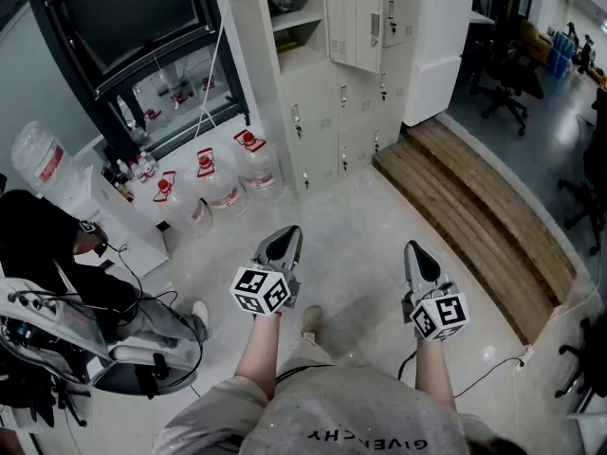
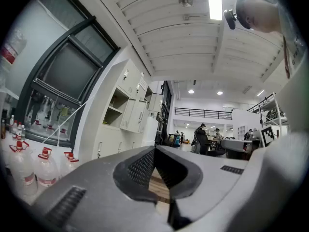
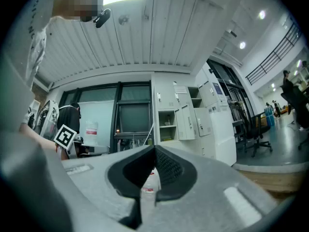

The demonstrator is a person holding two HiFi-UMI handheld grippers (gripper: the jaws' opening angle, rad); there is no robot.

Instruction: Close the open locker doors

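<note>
left hand-held gripper (image 1: 284, 242) and right hand-held gripper (image 1: 418, 253): both narrow, jaw tips pressed together, nothing held in either. through the small gap behind the left tips only wooden flooring shows; behind the right tips, a distant bottle. both are held out about level in front of the body, over bare floor.

open locker doors (image 1: 353, 19): upper row of the locker bank (image 1: 318, 112), swung outward and standing off the front, beside an open compartment (image 1: 296, 25) with shelves. looks like two doors side by side; the exact count is hard to tell from here. the lower doors sit flush.

position: the lockers are well apart from both grippers, so the step in hand reads as the approach, no contact yet.

surroundings: water bottles (image 1: 220, 176) stand on the floor just left of the bank; a wooden platform (image 1: 474, 202) runs along the right. a seated person (image 1: 47, 245) is at far left, clear of the path.

method note: walk straight in between the bottles and the platform edge. keeping the jaws together should do, as a blunt pusher. press on the door's outer face near the free edge, away from the hinge, and sweep until it seats flush. take one door at a time, so neither fouls its neighbour.
</note>
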